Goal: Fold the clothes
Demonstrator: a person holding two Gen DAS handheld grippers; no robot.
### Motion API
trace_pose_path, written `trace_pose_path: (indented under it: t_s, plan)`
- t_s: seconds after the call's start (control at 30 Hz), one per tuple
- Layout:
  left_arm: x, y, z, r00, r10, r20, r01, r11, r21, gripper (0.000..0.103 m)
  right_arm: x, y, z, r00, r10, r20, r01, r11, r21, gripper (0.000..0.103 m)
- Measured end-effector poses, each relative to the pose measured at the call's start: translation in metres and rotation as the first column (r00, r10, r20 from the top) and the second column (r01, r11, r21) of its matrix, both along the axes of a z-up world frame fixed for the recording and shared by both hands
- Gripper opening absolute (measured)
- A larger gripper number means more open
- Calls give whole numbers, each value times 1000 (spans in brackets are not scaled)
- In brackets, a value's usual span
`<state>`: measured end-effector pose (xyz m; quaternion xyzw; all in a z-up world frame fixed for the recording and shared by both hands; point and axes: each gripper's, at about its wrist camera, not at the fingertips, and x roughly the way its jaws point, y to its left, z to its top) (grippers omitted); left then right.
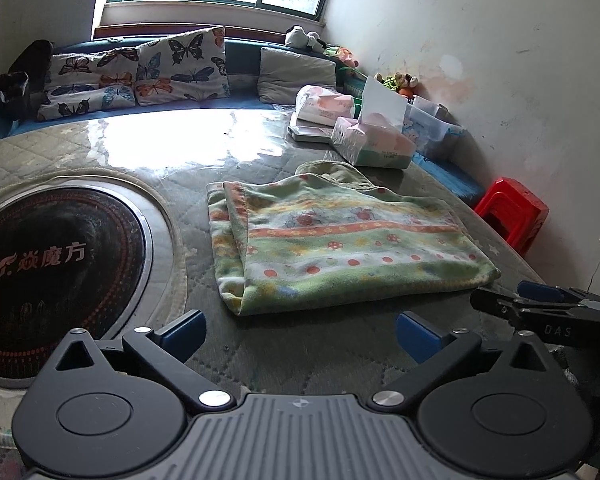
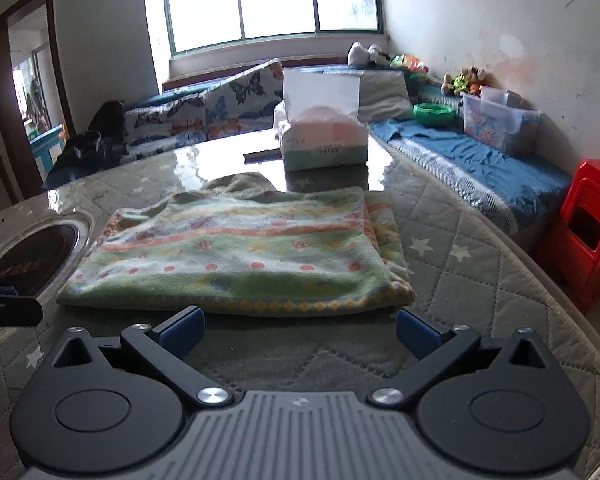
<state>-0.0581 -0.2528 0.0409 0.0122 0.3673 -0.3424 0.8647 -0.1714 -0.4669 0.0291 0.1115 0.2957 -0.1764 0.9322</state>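
Note:
A folded green fleece garment [image 1: 340,248] [image 2: 240,264] with orange stripes and red dots lies flat on the quilted grey table cover [image 1: 320,360] [image 2: 480,280]. My left gripper [image 1: 300,334] stands open just short of the garment's near edge, nothing between its blue pads. My right gripper [image 2: 300,328] is also open, its pads close to the near hem and not touching it. The right gripper [image 1: 508,298] also shows at the right edge of the left wrist view, beside the garment's near right corner. The left gripper [image 2: 4,306] shows at the left edge of the right wrist view.
A round black heater plate [image 1: 52,264] [image 2: 32,264] is set into the table left of the garment. Tissue packs [image 1: 374,142] [image 2: 324,140] stand behind it. A red plastic stool [image 1: 512,212] [image 2: 592,232] stands right of the table. Butterfly cushions [image 1: 180,68] line the bench under the window.

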Motion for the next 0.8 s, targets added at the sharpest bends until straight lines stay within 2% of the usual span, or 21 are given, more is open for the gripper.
trace_pose_path:
  t_s: [0.1,0.33,0.8]
  plan:
    - [-3,1,-1,1000,2,7,-2,1000,8,103,-2,2,1,1000,5,16,-5,1000,8,103]
    - [-8,2,-3,1000,-3,1,3,1000,19,103,1,9,-3,999,30,-22,-29,1000,5,103]
    - [-16,2,-7,1000,1,-15,-1,999,39,103,-4,16,-9,999,38,-38,-37,999,20,103]
